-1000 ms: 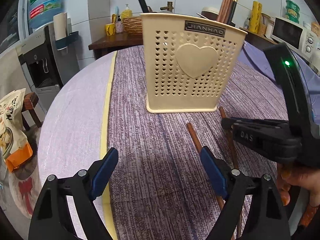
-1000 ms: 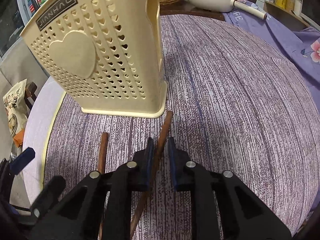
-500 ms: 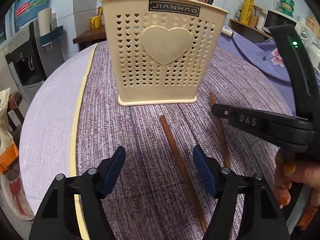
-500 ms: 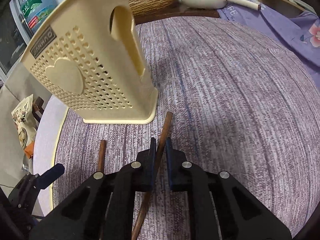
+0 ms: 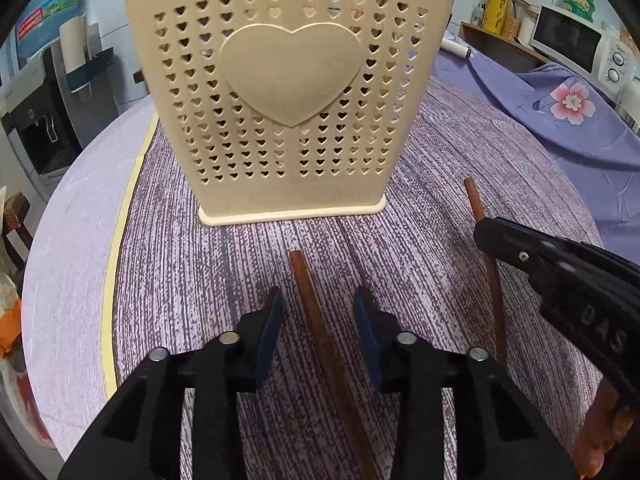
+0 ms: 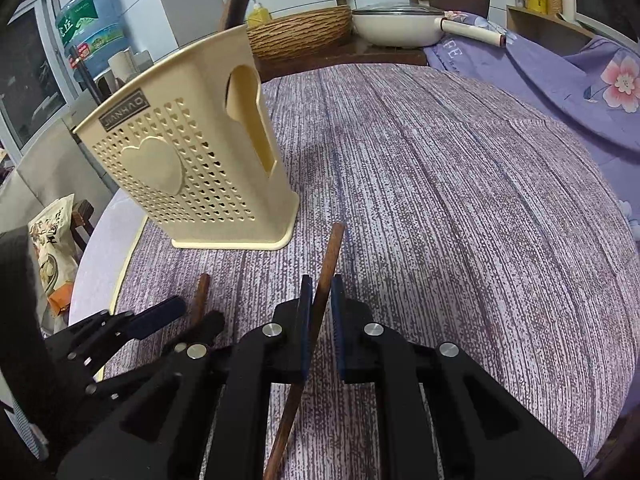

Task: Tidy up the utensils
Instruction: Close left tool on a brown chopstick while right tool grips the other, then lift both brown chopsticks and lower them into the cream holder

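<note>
Chopsticks are what both grippers are on right now, two brown ones lying on the purple striped cloth (image 5: 460, 152) that covers the desk, just in front of a cream utensil holder (image 5: 292, 92) with a heart on its face. Left gripper (image 5: 319, 312) sits low over the left chopstick (image 5: 316, 320), its blue-padded fingers (image 5: 270, 332) set narrowly apart on either side of the stick, with a gap showing on both sides, so nothing is pinched there. Over in the right wrist view, the right gripper (image 6: 319, 300) has its fingers (image 6: 305, 320) drawn in tight on the right chopstick (image 6: 330, 258); the pads look pressed against the wood on both sides, and the stick pokes forward past them, its tip aimed at the holder's near corner. From this side the left gripper (image 6: 176, 320) shows at the lower left, with the tip of the left chopstick (image 6: 200, 292) peeking out ahead of it. The two sticks lie near each other, roughly side by side, both pointing toward the holder (image 6: 192, 168), which stands upright on the cloth. Behind it, a wooden basin (image 6: 304, 34) and a white pan (image 6: 400, 26) sit on a dark counter.
</note>
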A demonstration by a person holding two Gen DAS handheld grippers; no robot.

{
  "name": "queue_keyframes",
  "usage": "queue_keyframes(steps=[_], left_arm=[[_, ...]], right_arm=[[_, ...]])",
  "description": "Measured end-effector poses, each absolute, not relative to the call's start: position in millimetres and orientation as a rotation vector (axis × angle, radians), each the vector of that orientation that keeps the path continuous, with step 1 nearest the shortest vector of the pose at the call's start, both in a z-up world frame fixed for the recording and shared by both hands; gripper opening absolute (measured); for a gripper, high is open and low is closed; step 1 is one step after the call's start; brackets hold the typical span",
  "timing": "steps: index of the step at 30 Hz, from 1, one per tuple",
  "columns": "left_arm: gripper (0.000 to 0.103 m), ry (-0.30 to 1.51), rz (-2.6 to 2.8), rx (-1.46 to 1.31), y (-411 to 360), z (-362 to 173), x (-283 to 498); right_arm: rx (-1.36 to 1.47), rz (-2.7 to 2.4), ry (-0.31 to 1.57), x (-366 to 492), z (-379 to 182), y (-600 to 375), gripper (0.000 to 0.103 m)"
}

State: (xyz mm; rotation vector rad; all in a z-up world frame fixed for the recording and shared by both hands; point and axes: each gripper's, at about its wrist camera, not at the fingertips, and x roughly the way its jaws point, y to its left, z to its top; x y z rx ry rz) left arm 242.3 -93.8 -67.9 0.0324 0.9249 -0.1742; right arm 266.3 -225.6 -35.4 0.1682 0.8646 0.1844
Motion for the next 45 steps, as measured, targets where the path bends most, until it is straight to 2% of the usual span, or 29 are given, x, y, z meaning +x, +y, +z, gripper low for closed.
queue_keyframes(steps=[5, 22, 30, 45], left_arm=[[0.01, 0.925, -0.165, 0.056, -97, -68, 248], [0.009, 0.904, -0.198, -0.023, -85, -60, 242], [0.008, 0.808, -0.242, -0.073, -68, -20, 216], [0.007, 0.632, -0.308, -0.12, -44, 57, 172]], right_arm=[[0.173, 0.202, 0.854, 260, -32, -223, 0.01], [0.207, 0.243, 0.819, 251, -26, -231, 0.01], [0.254, 0.321, 0.771, 241, -8, -234, 0.009], [0.286, 0.465, 0.648, 199, 61, -232, 0.008]])
